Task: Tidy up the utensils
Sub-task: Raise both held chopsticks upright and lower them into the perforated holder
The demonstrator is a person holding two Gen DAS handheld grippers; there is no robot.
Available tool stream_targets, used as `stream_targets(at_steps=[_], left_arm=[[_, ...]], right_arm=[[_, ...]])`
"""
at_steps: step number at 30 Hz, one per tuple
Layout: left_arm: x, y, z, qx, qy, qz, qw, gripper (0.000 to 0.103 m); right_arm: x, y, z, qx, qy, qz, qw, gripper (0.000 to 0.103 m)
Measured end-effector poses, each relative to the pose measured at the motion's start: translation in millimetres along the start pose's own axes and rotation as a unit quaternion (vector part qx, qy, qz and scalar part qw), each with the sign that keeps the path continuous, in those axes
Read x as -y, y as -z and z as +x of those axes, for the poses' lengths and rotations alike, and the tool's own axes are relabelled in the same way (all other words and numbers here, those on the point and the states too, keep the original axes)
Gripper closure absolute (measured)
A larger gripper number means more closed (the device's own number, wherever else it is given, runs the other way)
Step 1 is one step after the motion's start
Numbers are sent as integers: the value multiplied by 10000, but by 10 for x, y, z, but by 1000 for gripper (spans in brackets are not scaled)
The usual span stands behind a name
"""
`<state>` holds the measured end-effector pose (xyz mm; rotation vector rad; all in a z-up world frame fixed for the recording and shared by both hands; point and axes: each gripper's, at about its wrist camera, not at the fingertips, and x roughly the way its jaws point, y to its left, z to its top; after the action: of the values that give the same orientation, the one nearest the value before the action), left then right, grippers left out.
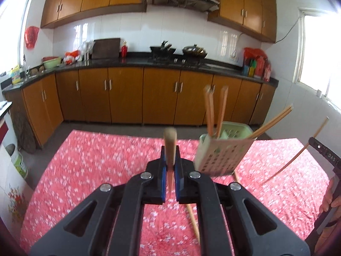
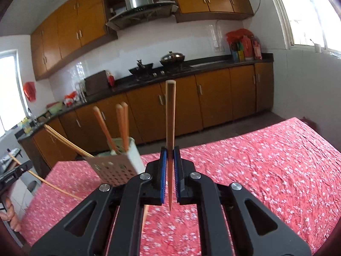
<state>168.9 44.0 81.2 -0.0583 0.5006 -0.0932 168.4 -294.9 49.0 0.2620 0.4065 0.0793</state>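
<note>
My left gripper [image 1: 170, 166] is clamped on a single wooden chopstick [image 1: 170, 147], which stands nearly upright between the blue pads [image 1: 163, 177], its thick butt end above the jaws and its thin tip poking out below them over the table. My right gripper [image 2: 170, 166] pinches its own chopstick [image 2: 170, 128] the same way: upright, squared butt end high, pointed tip hanging below the pads [image 2: 162, 177]. Just to the right of my left gripper sits the pale green utensil holder [image 1: 221, 157], a perforated plastic caddy that appears tilted and blurred in both views; in the right wrist view the holder [image 2: 119, 164] is just to the left of my fingers. Three chopsticks [image 1: 215, 111] stick up out of its top, and two more lean out over its rim toward the right [image 1: 275, 119]. In the left view, another thin chopstick [image 1: 298, 151] slants across the far right edge, near my other gripper's black frame [image 1: 326, 155]; I cannot tell what carries it. One loose chopstick [image 1: 192, 219] lies on the red flowered tablecloth [image 1: 96, 170], partly hidden under my left gripper's body. Beyond the table runs a dark counter [image 1: 136, 60] over orange-brown cabinets [image 1: 125, 93], with two woks on the stove [image 1: 179, 52].
</note>
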Motion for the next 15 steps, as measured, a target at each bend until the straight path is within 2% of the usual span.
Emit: stream_targets(at_steps=[8, 12, 15], left_arm=[[342, -391, -308, 547, 398, 211, 9975, 96], [529, -599, -402, 919, 547, 132, 9942, 96], [621, -810, -407, 1168, 658, -61, 9910, 96]], right_arm=[[-340, -374, -241, 408, -901, 40, 9951, 96], [-539, -559, -341, 771, -1116, -37, 9907, 96], [-672, -686, -327, 1090, -1072, -135, 9882, 96]])
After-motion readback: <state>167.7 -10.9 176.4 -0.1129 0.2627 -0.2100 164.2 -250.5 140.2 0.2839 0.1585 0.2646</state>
